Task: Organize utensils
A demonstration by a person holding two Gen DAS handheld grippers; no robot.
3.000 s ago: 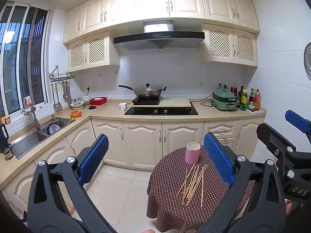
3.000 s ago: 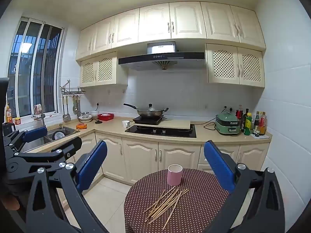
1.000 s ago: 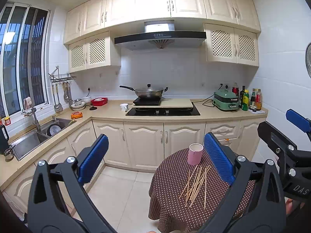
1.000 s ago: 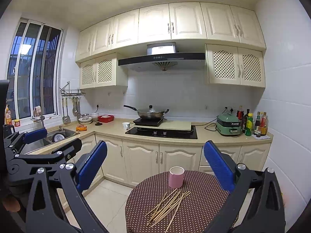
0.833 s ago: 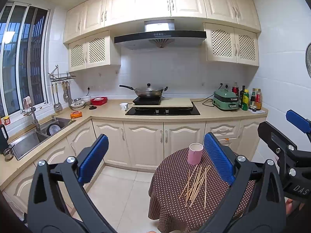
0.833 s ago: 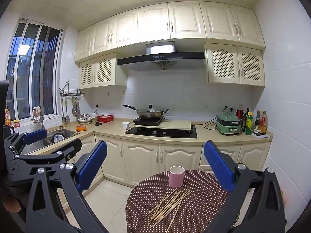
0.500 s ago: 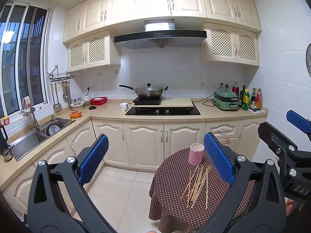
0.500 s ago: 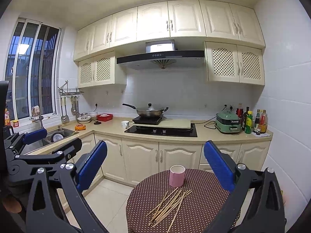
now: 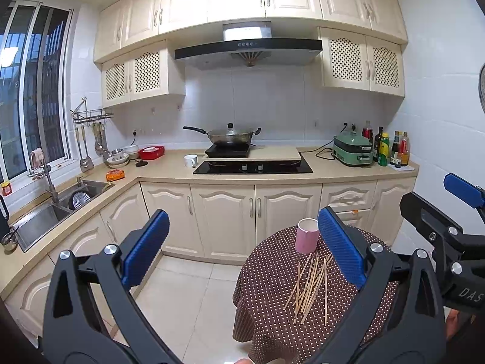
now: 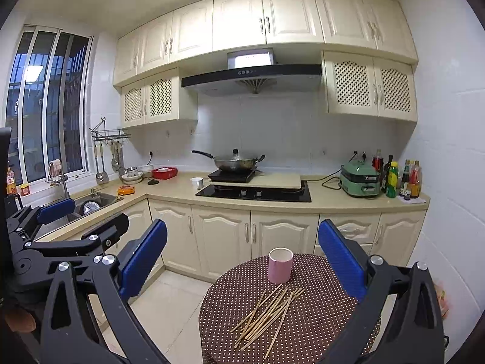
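**Chopsticks loose on the dotted table, both my tools spread wide**

The wooden chopsticks (image 10: 268, 314) are thin, pale sticks lying in a loose fan on the round table (image 10: 318, 327), which is covered in a brown cloth with white dots. They overlap one another, so I cannot count them exactly; there are more than ten. Just behind the pile stands one pink cup (image 10: 280, 264), upright, with its open mouth showing a pale inside. The nearest stick tips lie close to its base; I cannot tell if they touch.

I hold my right tool (image 10: 242, 261) above the table's near side, level and pointing toward the kitchen cabinets, its two blue-padded fingers (image 10: 341, 268) spread wide with nothing between them. My left tool (image 9: 241, 247) hangs to the left of the table, over the tiled floor (image 9: 188, 297), likewise released and empty, with the cup (image 9: 307, 235) and chopsticks (image 9: 309, 288) seen past its right finger. Each tool shows at the edge of the other's view.
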